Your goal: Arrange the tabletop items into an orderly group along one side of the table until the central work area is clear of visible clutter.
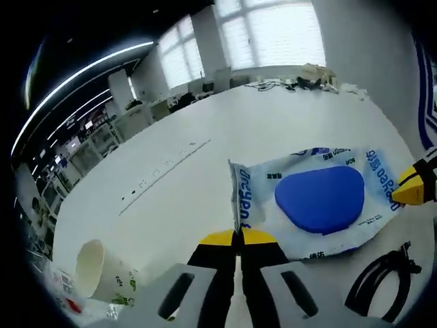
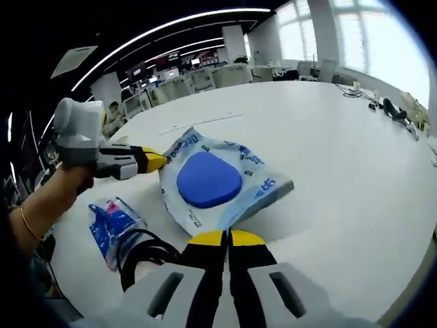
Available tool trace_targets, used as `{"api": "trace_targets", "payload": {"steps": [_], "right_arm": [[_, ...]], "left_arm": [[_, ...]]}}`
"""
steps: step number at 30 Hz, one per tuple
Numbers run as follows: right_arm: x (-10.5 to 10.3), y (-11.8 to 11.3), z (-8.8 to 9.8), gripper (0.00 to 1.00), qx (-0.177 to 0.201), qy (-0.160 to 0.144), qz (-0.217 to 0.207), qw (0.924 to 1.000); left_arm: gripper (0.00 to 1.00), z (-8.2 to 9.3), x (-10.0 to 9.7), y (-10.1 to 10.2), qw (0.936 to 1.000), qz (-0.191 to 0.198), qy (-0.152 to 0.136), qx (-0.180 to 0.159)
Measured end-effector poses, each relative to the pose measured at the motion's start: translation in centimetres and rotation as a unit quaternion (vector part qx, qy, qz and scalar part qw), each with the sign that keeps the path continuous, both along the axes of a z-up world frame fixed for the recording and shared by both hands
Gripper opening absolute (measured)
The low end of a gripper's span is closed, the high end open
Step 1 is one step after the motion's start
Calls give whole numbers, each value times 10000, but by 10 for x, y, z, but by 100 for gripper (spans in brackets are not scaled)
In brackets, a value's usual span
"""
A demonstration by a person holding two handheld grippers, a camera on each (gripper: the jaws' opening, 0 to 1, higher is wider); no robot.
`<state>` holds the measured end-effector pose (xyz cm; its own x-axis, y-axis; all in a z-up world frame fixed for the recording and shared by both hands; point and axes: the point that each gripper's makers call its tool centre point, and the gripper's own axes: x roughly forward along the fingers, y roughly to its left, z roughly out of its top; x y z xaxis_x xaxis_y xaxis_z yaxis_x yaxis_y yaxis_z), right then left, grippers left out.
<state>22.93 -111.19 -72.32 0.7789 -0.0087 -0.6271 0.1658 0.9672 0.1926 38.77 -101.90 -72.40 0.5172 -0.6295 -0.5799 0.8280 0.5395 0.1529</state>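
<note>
Both hand-held grippers, left (image 1: 238,236) and right (image 2: 226,237), pinch closed on wipes pack (image 1: 319,199) edges.

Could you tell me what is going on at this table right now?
A person is holding a white wet-wipes pack with a blue lid between two tongs: the left tongs pinch one end, the right tongs the opposite edge. A paper cup lies tipped over, and a black strap sits on the white table.

Open-plan office: large white table (image 2: 328,157); far rows of desks (image 2: 205,78); ceiling light strips (image 1: 75,82); big windows (image 1: 273,34) at far side.
</note>
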Motion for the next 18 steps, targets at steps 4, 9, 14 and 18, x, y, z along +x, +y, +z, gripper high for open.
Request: {"api": "trace_targets", "payload": {"steps": [4,9,14,18], "right_arm": [[13,-7,4,0,-177,-72,155,9997],[34,-18,9,0,-314,-152,274,9990],[52,-27,15,0,-453,-226,410,9979],[72,-32,14,0,-848,-201,845,9926]], "left_arm": [[0,6,4,6,9996,204,1,-170],[0,11,11,14,9986,446,-20,-274],[0,13,17,18,9978,592,-42,-300],[0,14,20,24,9974,677,-163,-185]]}}
